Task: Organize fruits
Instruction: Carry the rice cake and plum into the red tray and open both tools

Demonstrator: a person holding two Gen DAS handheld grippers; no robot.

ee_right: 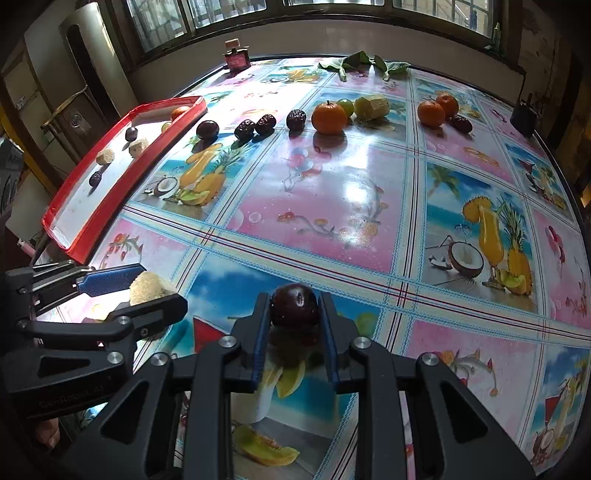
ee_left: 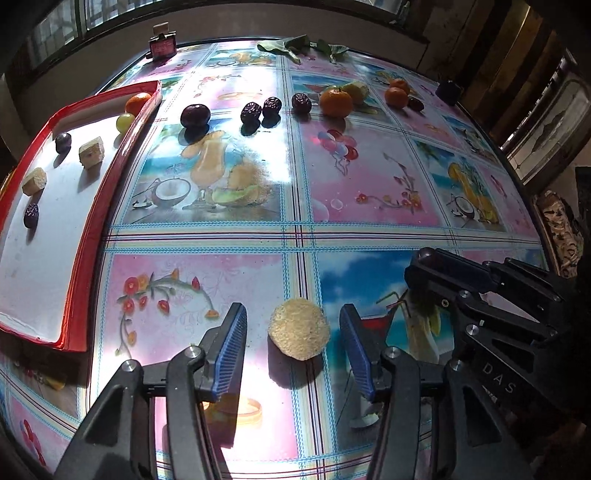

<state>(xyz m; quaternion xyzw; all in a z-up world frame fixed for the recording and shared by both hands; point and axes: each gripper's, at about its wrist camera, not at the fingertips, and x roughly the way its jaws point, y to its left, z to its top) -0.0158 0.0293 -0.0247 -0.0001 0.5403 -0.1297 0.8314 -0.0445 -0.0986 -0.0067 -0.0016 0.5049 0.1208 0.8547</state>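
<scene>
Patterned tablecloth (ee_left: 295,236) carries a pale round fruit slice (ee_left: 298,328) lying loose between the half-open left gripper (ee_left: 293,330), while the right gripper (ee_right: 294,310) clamps a dark plum (ee_right: 294,304) near the red tray (ee_right: 110,192) to the left.

Barred windows (ee_right: 258,11) at twelve o'clock, pale wall (ee_right: 332,40) beneath; glossy fruit-print tablecloth (ee_right: 332,192) glaring with daylight; tall white cabinet (ee_right: 92,55) at ten.

A small pink perfume bottle (ee_right: 236,58) and green leaves (ee_right: 364,62) are seen at the glossy printed tablecloth's (ee_right: 332,206) far edge.
</scene>
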